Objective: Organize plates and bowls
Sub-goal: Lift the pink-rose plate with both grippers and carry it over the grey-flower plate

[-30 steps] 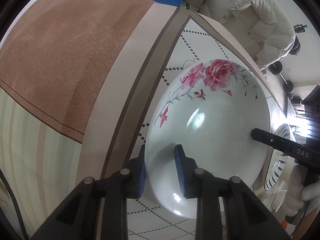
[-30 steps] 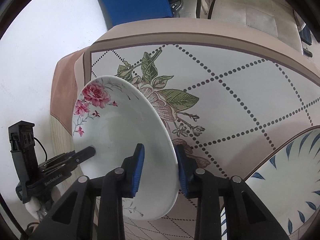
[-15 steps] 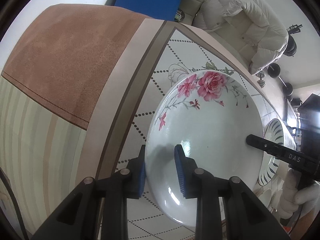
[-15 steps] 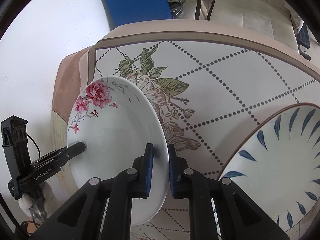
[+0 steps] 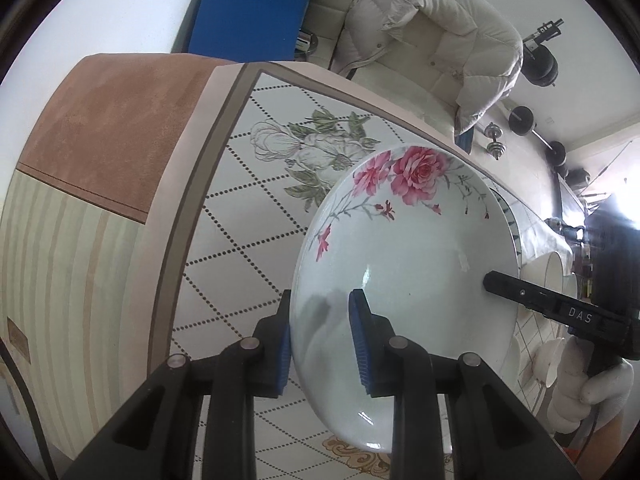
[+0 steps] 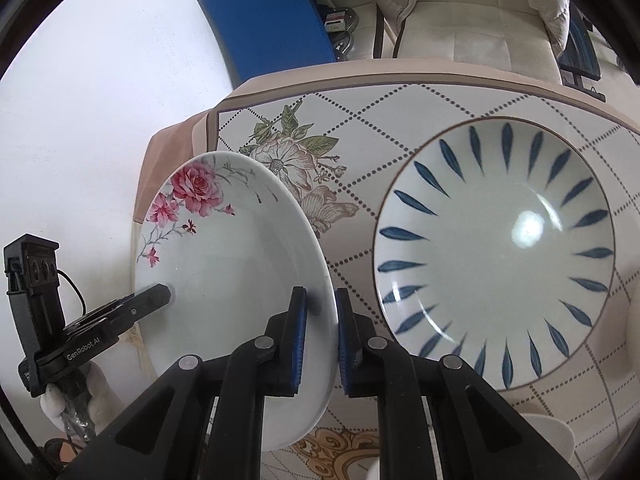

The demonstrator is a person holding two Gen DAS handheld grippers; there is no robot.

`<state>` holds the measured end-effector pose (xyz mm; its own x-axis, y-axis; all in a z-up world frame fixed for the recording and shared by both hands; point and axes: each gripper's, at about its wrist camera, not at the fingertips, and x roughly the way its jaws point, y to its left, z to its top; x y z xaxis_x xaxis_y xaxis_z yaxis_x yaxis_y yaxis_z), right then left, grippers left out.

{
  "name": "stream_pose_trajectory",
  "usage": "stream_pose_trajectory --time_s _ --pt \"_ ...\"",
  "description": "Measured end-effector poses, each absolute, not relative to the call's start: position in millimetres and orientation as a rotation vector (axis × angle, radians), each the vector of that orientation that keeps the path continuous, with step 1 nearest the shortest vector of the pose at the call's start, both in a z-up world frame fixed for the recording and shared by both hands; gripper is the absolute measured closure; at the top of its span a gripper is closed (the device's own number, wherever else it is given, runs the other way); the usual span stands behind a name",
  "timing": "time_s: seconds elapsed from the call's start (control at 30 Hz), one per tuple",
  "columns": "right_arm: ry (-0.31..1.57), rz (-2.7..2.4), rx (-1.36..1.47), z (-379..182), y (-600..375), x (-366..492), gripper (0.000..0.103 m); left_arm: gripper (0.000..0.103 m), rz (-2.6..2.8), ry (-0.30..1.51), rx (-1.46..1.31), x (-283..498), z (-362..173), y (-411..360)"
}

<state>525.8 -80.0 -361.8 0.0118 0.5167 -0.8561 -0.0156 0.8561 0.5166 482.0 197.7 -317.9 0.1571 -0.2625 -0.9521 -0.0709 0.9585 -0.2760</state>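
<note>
The rose plate (image 6: 236, 264) hangs tilted above the surface (image 5: 248, 216), clear of the cloth. The left hand-held gripper (image 5: 320, 340) is clamped on one side of its rim, and the right hand-held gripper (image 6: 320, 336), whose jaws have just closed, is clamped on the opposite side. It is not yet stacked. The blue-leaf plate (image 6: 492, 252) lies flat toward the right edge, probably the landing spot. Small white bowls (image 5: 556, 276) beyond it remain unsorted; nothing blocks the way between.

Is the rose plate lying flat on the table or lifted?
Lifted and tilted. Both claws, left and right, clamp opposite rims of the rose plate, holding it above the tablecloth.
</note>
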Motion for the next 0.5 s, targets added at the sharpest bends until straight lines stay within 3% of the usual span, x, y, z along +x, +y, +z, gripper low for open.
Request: stream_pose_trajectory --time_s 0.5 --pt "1.445 0.336 0.527 -312 -197 411 0.087 0.08 -0.282 1.403 -0.178 435 -284 91"
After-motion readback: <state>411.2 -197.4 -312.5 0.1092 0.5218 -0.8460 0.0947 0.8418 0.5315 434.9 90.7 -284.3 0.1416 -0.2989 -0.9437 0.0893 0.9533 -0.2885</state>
